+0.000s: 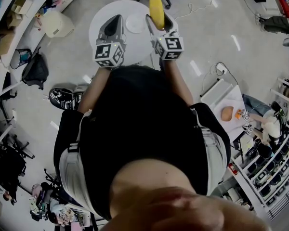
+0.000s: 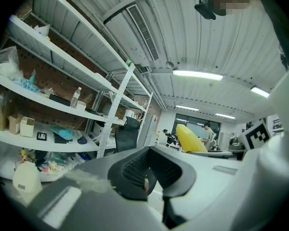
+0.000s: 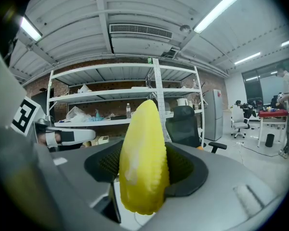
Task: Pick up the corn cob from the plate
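Observation:
The yellow corn cob (image 1: 156, 9) stands upright between the jaws of my right gripper (image 1: 157, 17), held above the far side of the round white table (image 1: 102, 19). In the right gripper view the cob (image 3: 143, 153) fills the middle, and the dark pads (image 3: 185, 170) press on its sides. The white plate (image 1: 135, 23) lies on the table between the two grippers, with nothing on it. My left gripper (image 1: 116, 22) hovers to the left of the plate, its jaws closed together with nothing between them (image 2: 147, 181). The lifted cob (image 2: 190, 138) also shows in the left gripper view.
Metal shelving (image 2: 62, 81) full of boxes and bottles runs along the left. On the floor beside it are a white canister (image 1: 58, 23) and a black bag (image 1: 36, 71). A black office chair (image 3: 185, 124) stands beyond the table. A small cluttered table (image 1: 231, 107) is at the right.

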`<state>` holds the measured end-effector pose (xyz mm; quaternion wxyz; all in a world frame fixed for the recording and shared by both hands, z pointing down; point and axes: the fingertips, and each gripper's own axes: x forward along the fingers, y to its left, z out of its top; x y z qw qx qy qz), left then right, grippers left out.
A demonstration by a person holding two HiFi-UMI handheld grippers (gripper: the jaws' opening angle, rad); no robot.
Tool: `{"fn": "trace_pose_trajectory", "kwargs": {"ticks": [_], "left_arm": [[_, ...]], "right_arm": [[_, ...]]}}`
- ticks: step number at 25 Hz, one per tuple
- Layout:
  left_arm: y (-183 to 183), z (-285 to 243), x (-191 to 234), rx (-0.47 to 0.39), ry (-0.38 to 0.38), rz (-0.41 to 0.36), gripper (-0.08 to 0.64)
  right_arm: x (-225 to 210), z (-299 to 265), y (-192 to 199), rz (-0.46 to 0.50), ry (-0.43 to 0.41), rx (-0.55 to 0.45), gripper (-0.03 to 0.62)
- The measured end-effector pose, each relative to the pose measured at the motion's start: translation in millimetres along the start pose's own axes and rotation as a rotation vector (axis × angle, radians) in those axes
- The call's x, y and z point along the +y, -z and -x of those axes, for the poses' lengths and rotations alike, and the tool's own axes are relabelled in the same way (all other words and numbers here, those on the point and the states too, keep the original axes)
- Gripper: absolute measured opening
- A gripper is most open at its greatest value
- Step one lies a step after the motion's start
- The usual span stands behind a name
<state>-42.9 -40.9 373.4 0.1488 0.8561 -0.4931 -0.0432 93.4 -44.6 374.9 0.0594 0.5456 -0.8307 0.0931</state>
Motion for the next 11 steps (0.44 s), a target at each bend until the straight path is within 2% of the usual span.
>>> {"fn": "trace_pose_trajectory", "kwargs": {"ticks": [11], "left_arm": [[2,8,6,0.004,0.001,0.001,0.006]], "right_arm": [[11,0,2,-0.006,-0.003,-0.003,0.267]]}}
